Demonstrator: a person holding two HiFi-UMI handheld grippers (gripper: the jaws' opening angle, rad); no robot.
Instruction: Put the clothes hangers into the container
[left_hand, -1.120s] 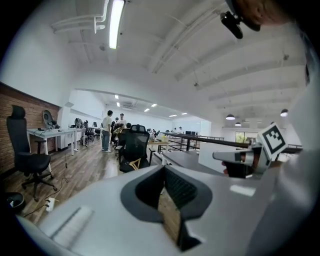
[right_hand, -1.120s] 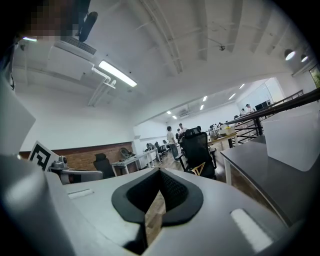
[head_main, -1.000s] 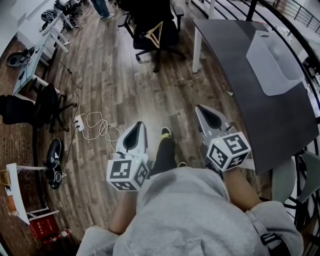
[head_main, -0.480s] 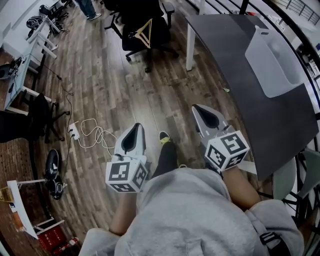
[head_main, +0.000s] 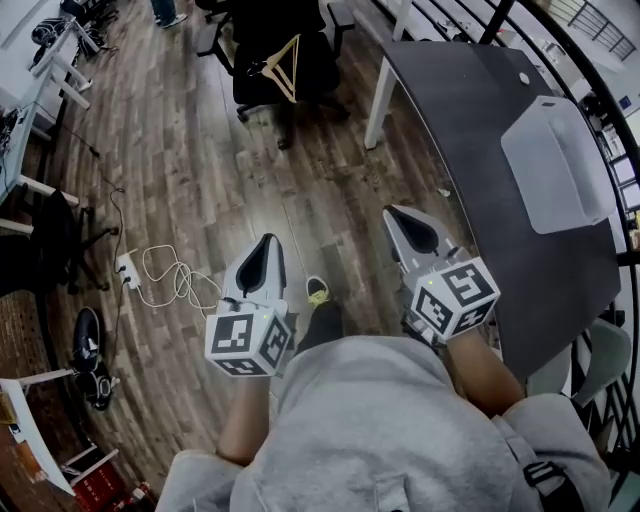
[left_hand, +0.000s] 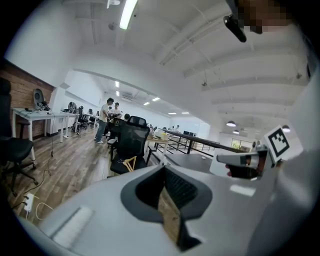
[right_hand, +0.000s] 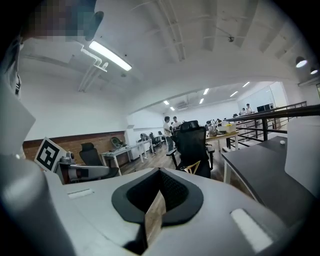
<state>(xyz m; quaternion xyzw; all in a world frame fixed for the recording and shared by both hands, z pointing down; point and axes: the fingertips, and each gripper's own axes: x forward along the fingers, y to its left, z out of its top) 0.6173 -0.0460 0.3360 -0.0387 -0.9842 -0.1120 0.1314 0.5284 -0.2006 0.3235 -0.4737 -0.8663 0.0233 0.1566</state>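
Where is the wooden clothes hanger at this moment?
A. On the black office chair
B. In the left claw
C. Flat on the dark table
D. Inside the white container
A: the head view shows the wooden hanger resting on the black office chair.

Grey sweatshirt (head_main: 380, 430), black trousers (head_main: 322, 325), yellow-green shoe (head_main: 316, 291)

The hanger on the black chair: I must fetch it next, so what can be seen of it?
The hanger is a pale, wood-coloured triangular frame resting on the seat of the black office chair. Its hook is too small to make out. Nothing but the chair visibly touches it.
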